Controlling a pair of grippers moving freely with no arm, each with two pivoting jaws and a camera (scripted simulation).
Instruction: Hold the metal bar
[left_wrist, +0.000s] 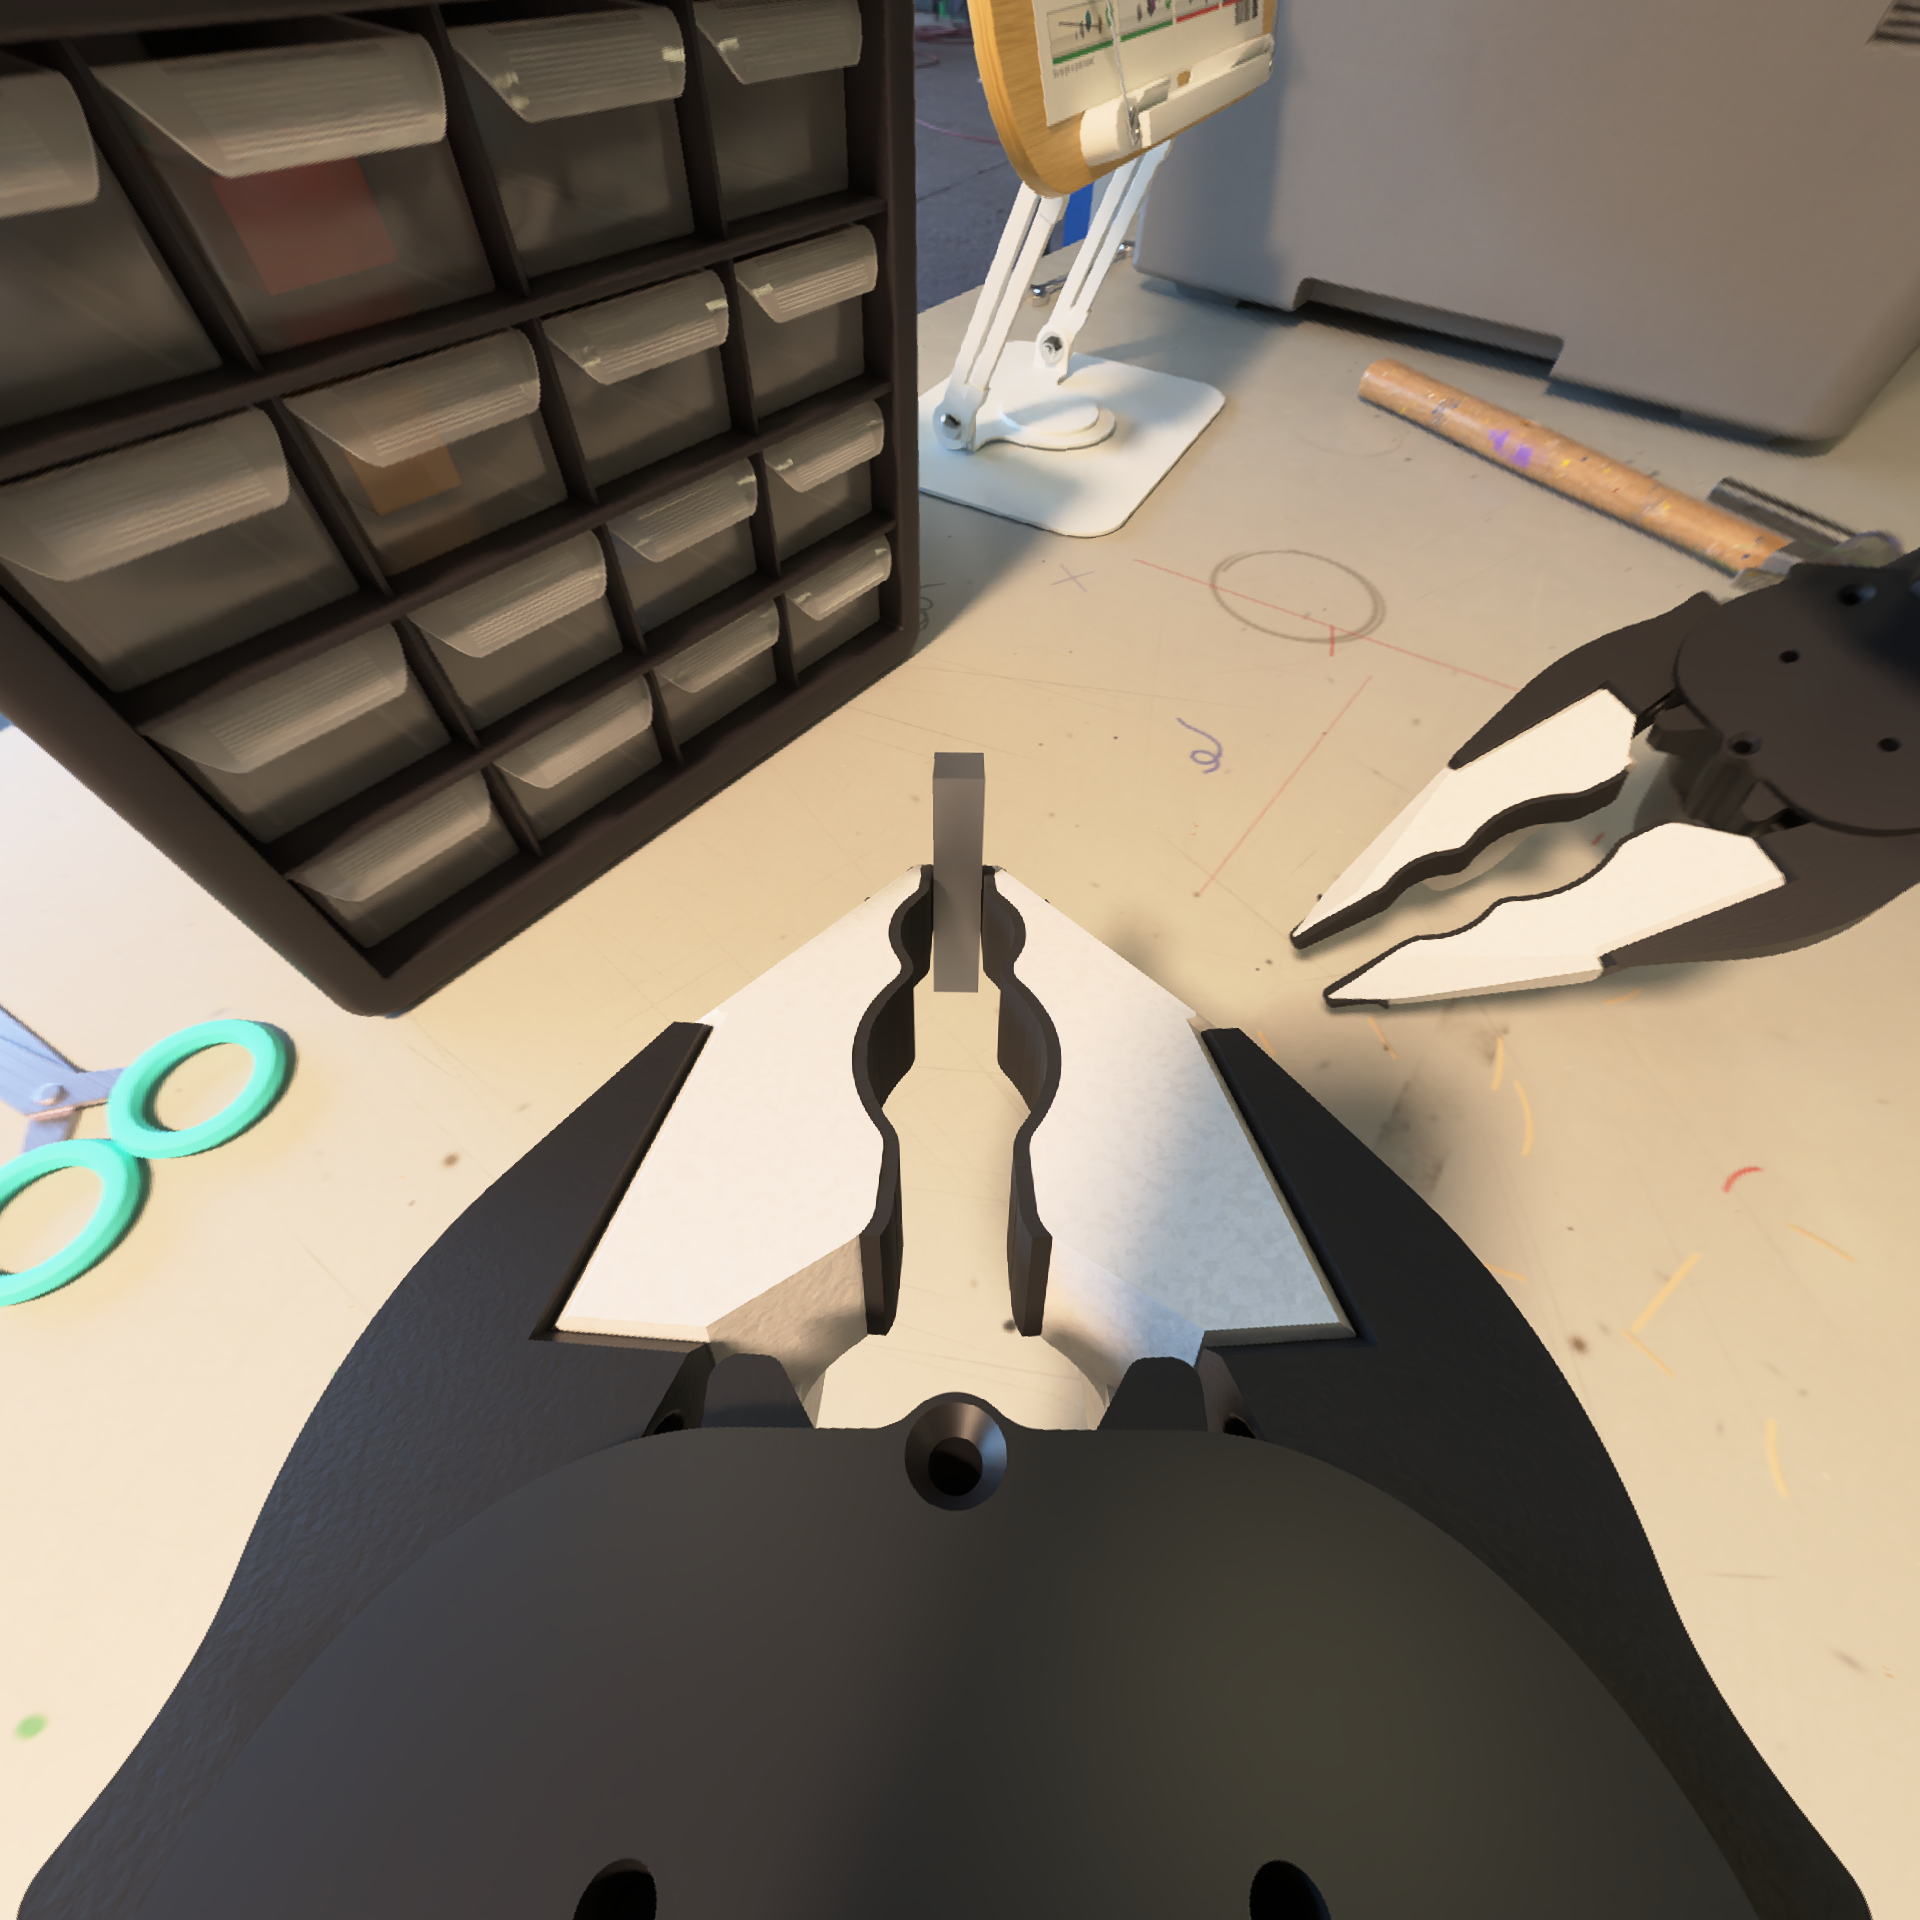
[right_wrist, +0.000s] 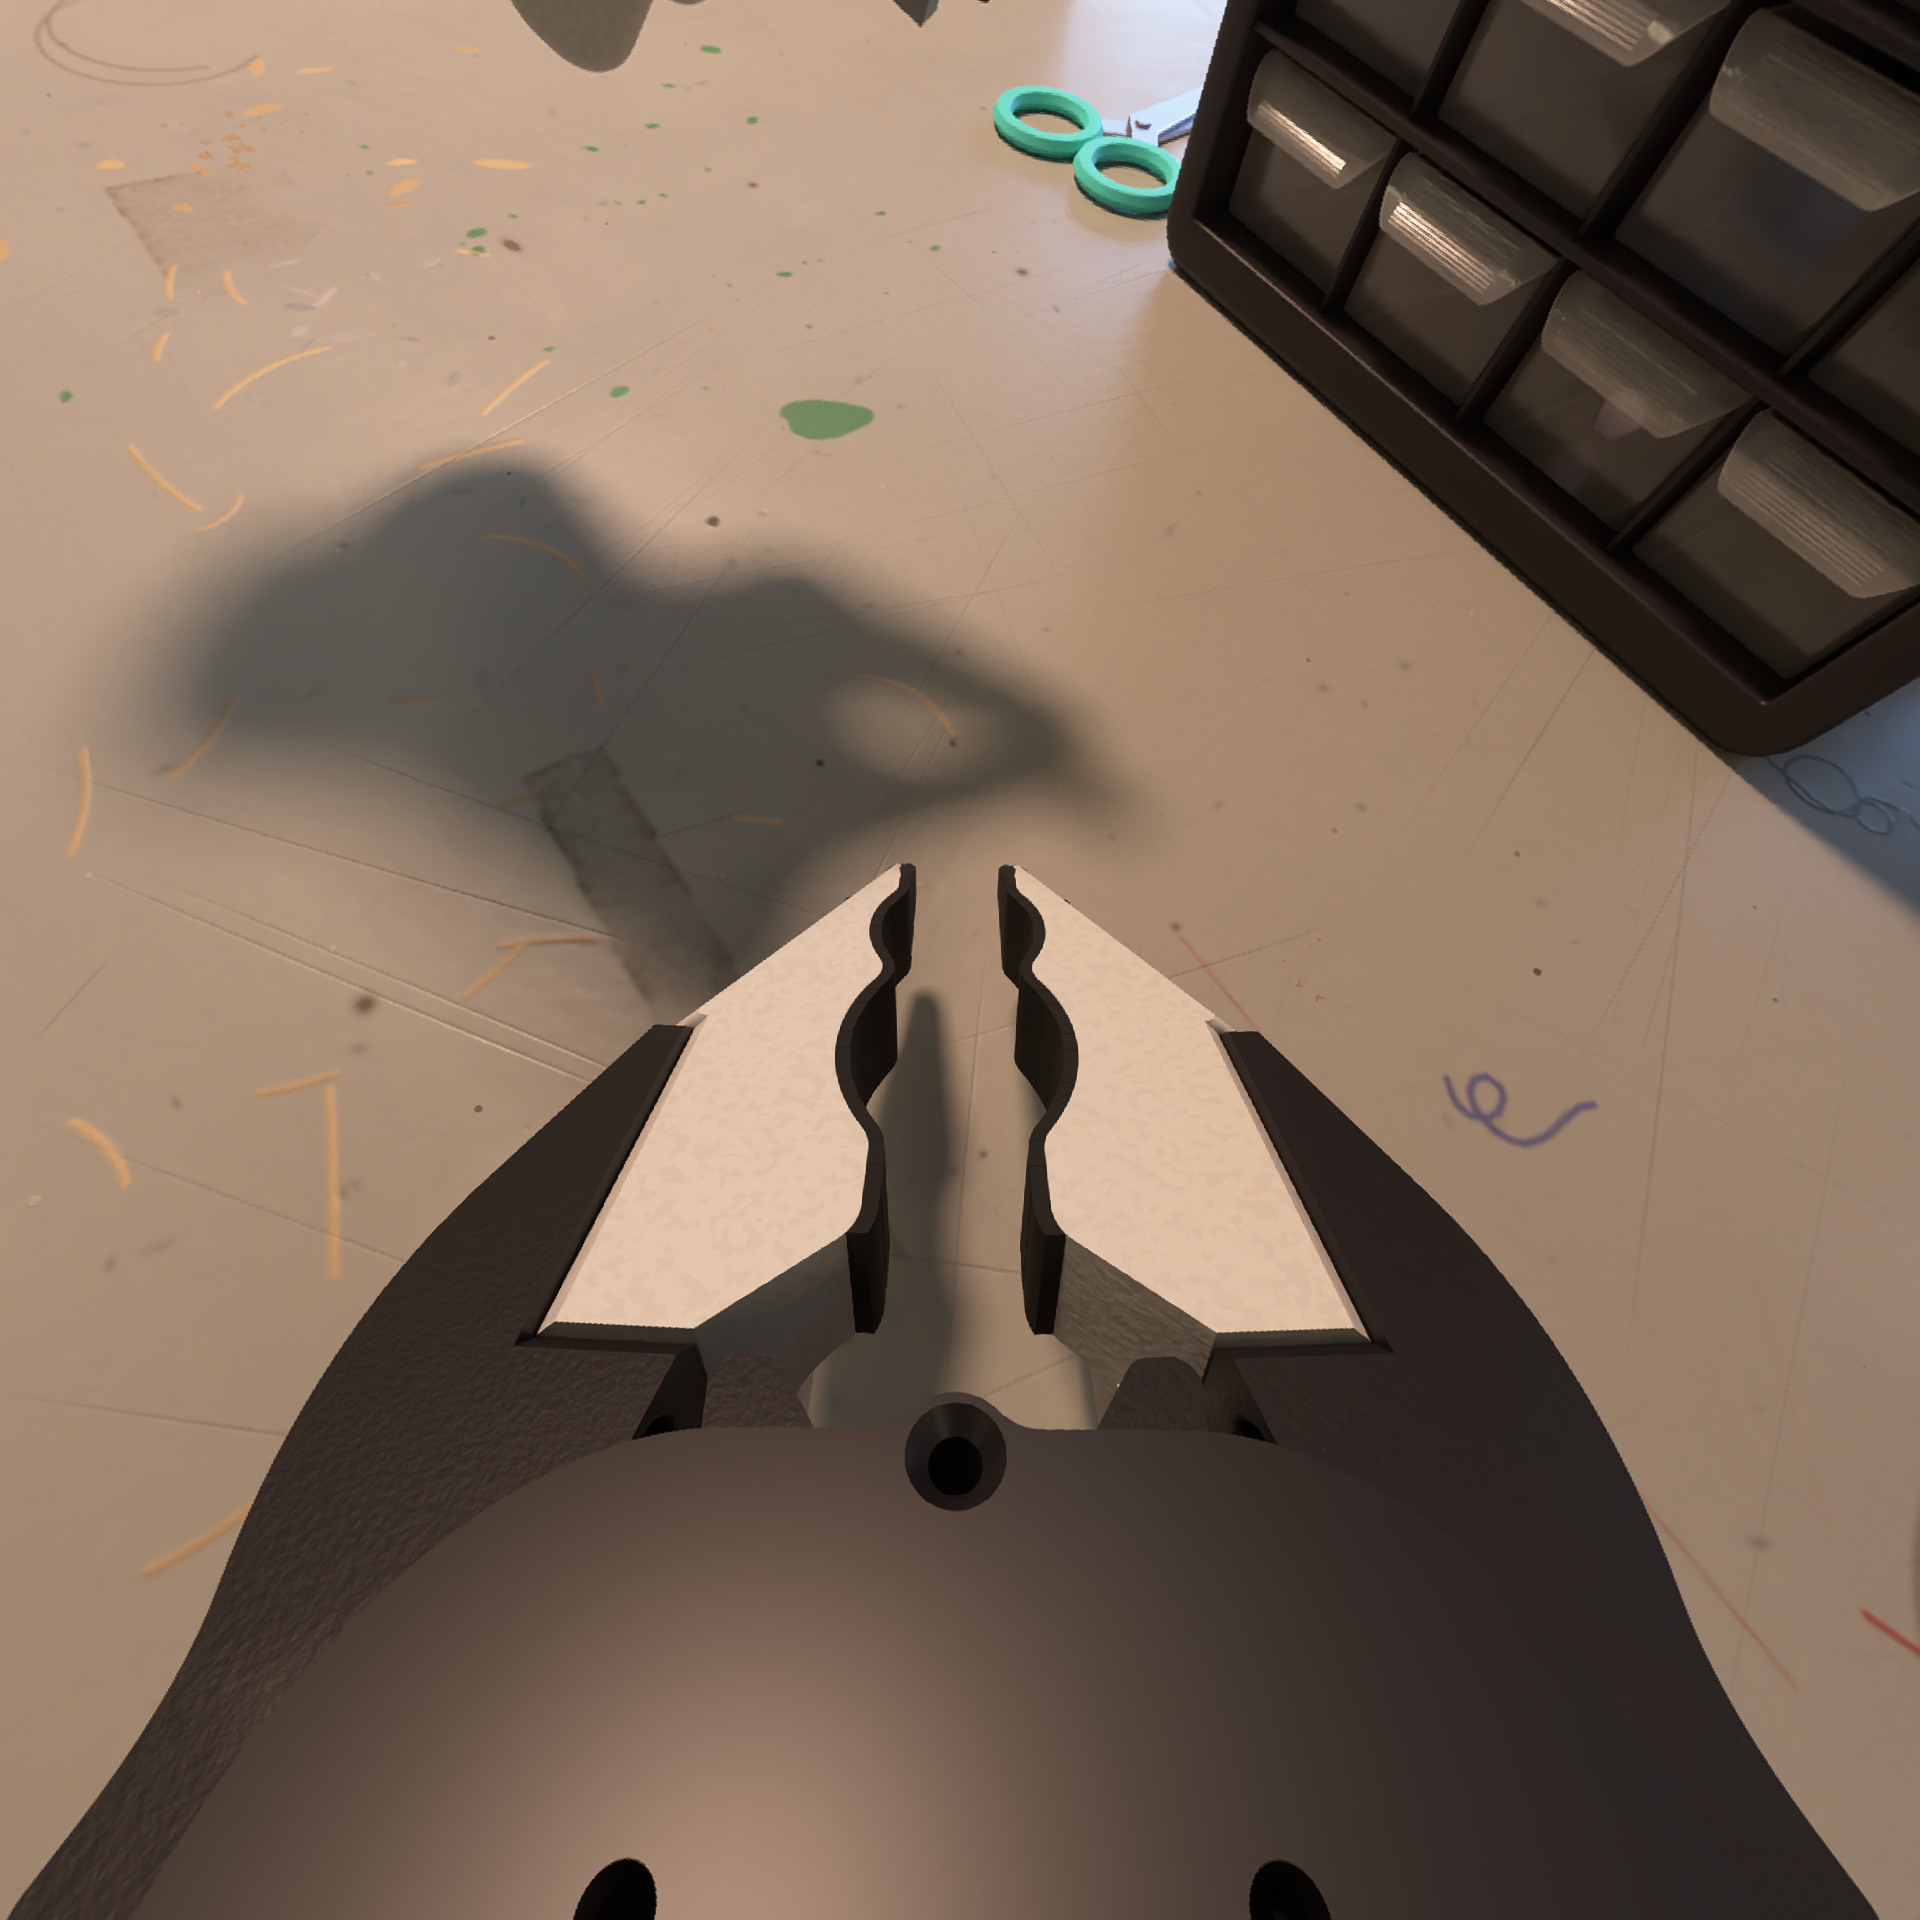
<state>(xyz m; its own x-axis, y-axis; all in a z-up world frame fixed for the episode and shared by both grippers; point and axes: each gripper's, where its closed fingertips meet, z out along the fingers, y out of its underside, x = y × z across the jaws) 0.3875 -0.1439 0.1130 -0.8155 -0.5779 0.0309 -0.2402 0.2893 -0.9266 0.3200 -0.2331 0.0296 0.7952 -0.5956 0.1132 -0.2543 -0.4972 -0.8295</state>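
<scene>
Here the left gripper (left_wrist: 958, 883) is clenched on the metal bar (left_wrist: 957, 871), a single short grey bar pinched upright between the very tips of its jaws, with its top end standing clear above them and its lower end hanging between them over the table (left_wrist: 1143, 665).

Ahead and to the left of those jaws, the dark frame of one drawer cabinet (left_wrist: 447, 436) comes close; its bottom edge runs diagonally just beyond the left fingertip, so room on that side is tight. To the right of the jaws the tabletop lies open as far as the right gripper (left_wrist: 1340, 961), whose two white-faced fingers point back toward the bar from well apart. Straight ahead the surface is bare up to a white stand (left_wrist: 1070, 436) carrying a wooden board. Far right and ahead lies one hammer (left_wrist: 1558, 462) with a wooden handle, in front of a grey box (left_wrist: 1558, 208). Off to the left of the jaws sits one pair of scissors (left_wrist: 156, 1122) with two teal rings.

In its own view, the right gripper (right_wrist: 956, 883) is released, jaws apart with nothing between them. Open table spreads ahead and left of them; the cabinet (right_wrist: 1610, 343) corner stands ahead to the right, with the scissors (right_wrist: 1091, 140) beside it.
</scene>
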